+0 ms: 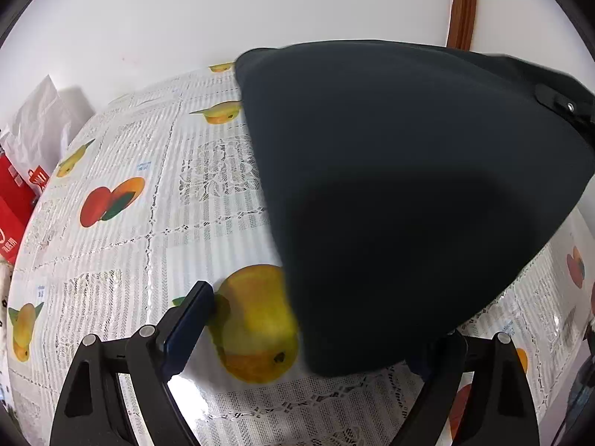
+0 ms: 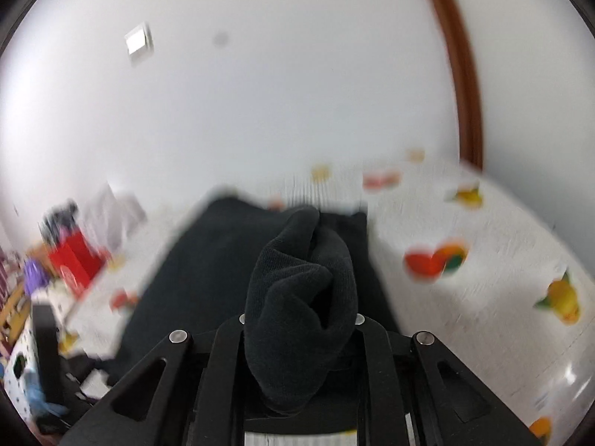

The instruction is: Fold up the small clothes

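While the left gripper [image 1: 308, 330] hangs over the table with its jaws spread wide, nothing is pinched between them. Its left finger [image 1: 189, 329] shows a blue pad, clear of everything, poised above a printed yellow fruit on the tablecloth [image 1: 122, 267]. Just to the right of that finger, the dark garment [image 1: 390, 186] sweeps across the view, lifted off the cloth and draping down in front of the gripper, its lower edge blurred. The fabric covers the right finger, so whether it touches that finger can't be told. Far off to the left of the gripper, at the table's edge, sit a red bag [image 1: 15, 200] and a white bag [image 1: 41, 122] against the wall.

Over to the right gripper [image 2: 301, 319]: its jaws are squeezed nearly together and a thick bunch of the dark garment [image 2: 301, 297] is clamped between them, bulging up and forward from the grip. Beyond the bunch and to its left, more of the fabric spreads over the tablecloth [image 2: 483, 297]. Right of the gripper, the cloth lies bare with its fruit prints, blurred.
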Tool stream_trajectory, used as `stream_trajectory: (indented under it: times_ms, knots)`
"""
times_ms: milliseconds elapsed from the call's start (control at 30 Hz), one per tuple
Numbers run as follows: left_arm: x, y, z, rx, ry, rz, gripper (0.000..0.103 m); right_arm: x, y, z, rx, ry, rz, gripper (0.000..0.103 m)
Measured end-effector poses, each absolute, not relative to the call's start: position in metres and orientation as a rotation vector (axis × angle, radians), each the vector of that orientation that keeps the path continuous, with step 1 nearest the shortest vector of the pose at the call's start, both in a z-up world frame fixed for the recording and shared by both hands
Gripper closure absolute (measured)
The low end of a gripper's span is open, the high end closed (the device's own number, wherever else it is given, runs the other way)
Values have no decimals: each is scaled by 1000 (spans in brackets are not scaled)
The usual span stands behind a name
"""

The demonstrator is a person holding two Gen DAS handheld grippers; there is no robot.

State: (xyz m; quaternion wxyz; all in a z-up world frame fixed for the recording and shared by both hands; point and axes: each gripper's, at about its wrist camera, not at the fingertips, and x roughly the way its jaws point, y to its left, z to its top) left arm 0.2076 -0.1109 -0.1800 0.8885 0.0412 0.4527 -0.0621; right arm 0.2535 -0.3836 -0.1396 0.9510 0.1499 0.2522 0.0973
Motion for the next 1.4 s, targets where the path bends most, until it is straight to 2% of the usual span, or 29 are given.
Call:
stream_trajectory:
  times_ms: [167,233,400,433,467,500,533,567,600,667,967,1033,1100,1167,1300,1400]
  knots:
    - [208,-111,-179,83,937,-127,12,277,-402,-195,307,748,125,88]
    - [208,-109,-179,74,938,-136,13,272,-405,-201,306,731,120,84]
    - [196,-98,-172,81,905,-140,20,253,-418,-194,321,728,75,61]
    - [193,-97,-170,79,895,-153,27,252,-419,-195,313,738,71,59]
    - [192,-97,-169,71,890,-173,40,254,-417,-196,307,743,73,59]
    - [191,-98,-169,61,891,-193,49,256,-415,-199,298,747,75,59]
    - [191,-101,-169,52,899,-220,69,258,-413,-201,299,751,77,59]
    - [191,-103,-169,37,910,-248,78,262,-413,-203,313,760,91,62]
    - [190,-105,-168,31,907,-245,83,265,-412,-204,336,764,138,82]
    - [189,-105,-166,41,890,-237,88,268,-404,-204,298,750,113,82]
    - [179,-61,-167,19,897,-174,89,298,-371,-203,291,789,241,82]
    - [177,-48,-168,3,906,-171,89,293,-366,-197,268,799,274,78]
    - [173,-41,-168,6,916,-178,89,278,-367,-188,236,782,250,66]
    - [169,-41,-166,23,921,-193,85,264,-364,-174,171,736,177,62]
    - [161,-38,-160,14,935,-220,85,267,-354,-153,116,675,180,62]
    - [143,-36,-146,19,914,-218,79,290,-341,-159,105,717,212,64]
